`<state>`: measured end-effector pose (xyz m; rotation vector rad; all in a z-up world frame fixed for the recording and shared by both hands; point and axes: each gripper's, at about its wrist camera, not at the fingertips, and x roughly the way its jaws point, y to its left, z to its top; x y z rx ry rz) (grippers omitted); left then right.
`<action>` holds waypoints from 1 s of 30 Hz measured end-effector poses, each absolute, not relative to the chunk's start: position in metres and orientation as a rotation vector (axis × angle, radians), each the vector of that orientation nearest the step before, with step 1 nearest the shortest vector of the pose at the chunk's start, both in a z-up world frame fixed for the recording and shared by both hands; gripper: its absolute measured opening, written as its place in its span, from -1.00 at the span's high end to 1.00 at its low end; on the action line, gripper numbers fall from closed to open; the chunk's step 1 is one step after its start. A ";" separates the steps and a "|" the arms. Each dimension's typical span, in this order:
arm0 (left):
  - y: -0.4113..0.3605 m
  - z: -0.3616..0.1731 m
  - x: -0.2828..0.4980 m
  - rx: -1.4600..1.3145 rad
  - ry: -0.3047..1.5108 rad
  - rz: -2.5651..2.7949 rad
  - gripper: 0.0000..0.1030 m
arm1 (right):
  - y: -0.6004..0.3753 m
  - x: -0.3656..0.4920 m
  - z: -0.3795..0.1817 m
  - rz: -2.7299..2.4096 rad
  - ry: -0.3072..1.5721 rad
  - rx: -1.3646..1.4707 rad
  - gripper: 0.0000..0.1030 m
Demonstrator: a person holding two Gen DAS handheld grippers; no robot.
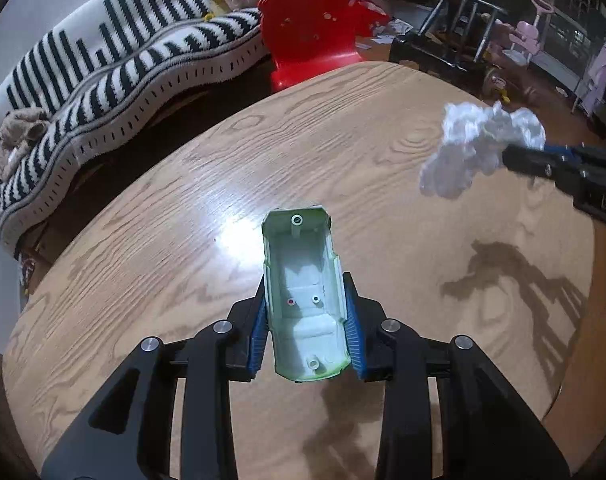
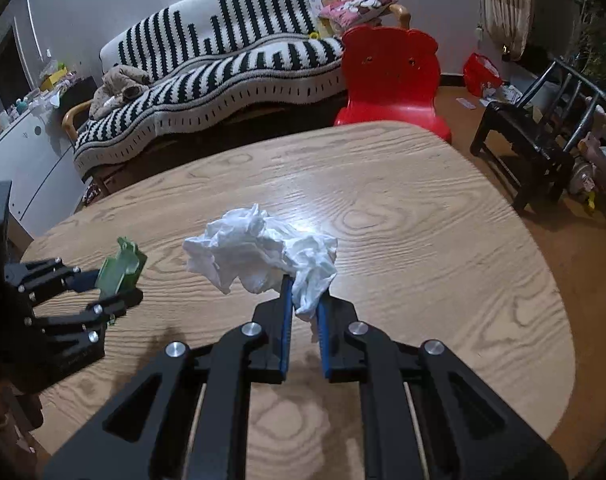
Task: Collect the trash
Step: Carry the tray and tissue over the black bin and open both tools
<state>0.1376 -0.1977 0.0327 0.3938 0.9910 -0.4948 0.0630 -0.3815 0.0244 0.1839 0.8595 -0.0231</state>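
My left gripper [image 1: 307,312] is shut on a pale green plastic toy-car shell [image 1: 303,292], hollow side up, held above the round wooden table [image 1: 183,216]. In the right wrist view the same shell [image 2: 121,268] sits in the left gripper [image 2: 117,284] at the far left. My right gripper [image 2: 305,292] is shut on a crumpled white tissue [image 2: 259,254], which bulges out past the blue pads and hangs clear of the tabletop [image 2: 423,240]. From the left wrist view the tissue [image 1: 475,148] and right gripper [image 1: 515,158] appear at the right edge.
A red child's chair [image 2: 391,80] stands at the table's far edge. Behind it is a sofa with a black-and-white striped blanket [image 2: 231,68]. A black wooden chair [image 2: 543,132] and toys stand on the floor to the right. A white cabinet [image 2: 23,168] is at the left.
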 end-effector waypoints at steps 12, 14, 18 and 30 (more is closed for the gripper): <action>-0.231 0.094 0.003 0.347 0.921 -0.577 0.37 | -0.389 -0.068 0.091 -0.071 0.775 0.186 0.77; -0.245 0.094 -0.025 0.325 0.927 -0.614 0.36 | -0.401 -0.102 0.098 -0.096 0.762 0.202 0.77; -0.276 0.088 -0.088 0.321 0.940 -0.699 0.36 | -0.427 -0.165 0.099 -0.160 0.751 0.218 0.77; -0.352 -0.011 -0.195 0.432 1.102 -0.850 0.36 | -0.481 -0.295 -0.021 -0.249 0.902 0.404 0.77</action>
